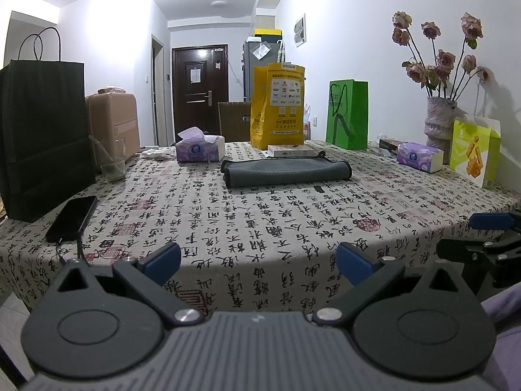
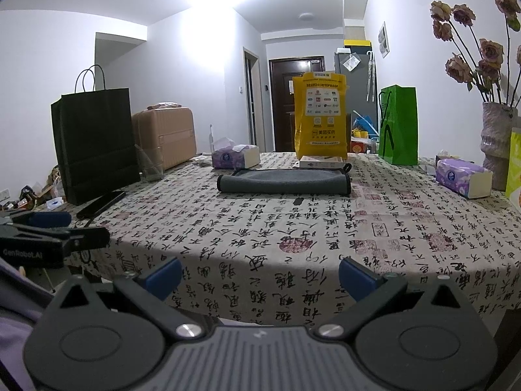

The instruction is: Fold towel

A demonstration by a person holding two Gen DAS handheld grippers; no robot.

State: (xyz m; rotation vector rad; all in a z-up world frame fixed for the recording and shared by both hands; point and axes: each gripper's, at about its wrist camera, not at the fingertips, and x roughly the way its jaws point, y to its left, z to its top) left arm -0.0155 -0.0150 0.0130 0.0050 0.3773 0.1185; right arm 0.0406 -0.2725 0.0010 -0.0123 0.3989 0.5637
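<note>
Towel (image 1: pixel 286 172) lies well ahead of us, just before the yellow bag (image 1: pixel 278 106), its long axis running crosswise. We hold the left gripper (image 1: pixel 259 262) and right gripper (image 2: pixel 260 275) spread and empty over the near tablecloth (image 1: pixel 260 224), about equally far off. It looks soft, grey, dark-edged, already doubled.

A blown-out ceiling glow at twelve o'clock washes both views in cool, bluish light. A soft shadow crosses the near bench (image 2: pixel 293 280) in the right wrist view. Fisheye curvature bends the edges, with dark vignetted corners. Focus is fairly sharp throughout.
</note>
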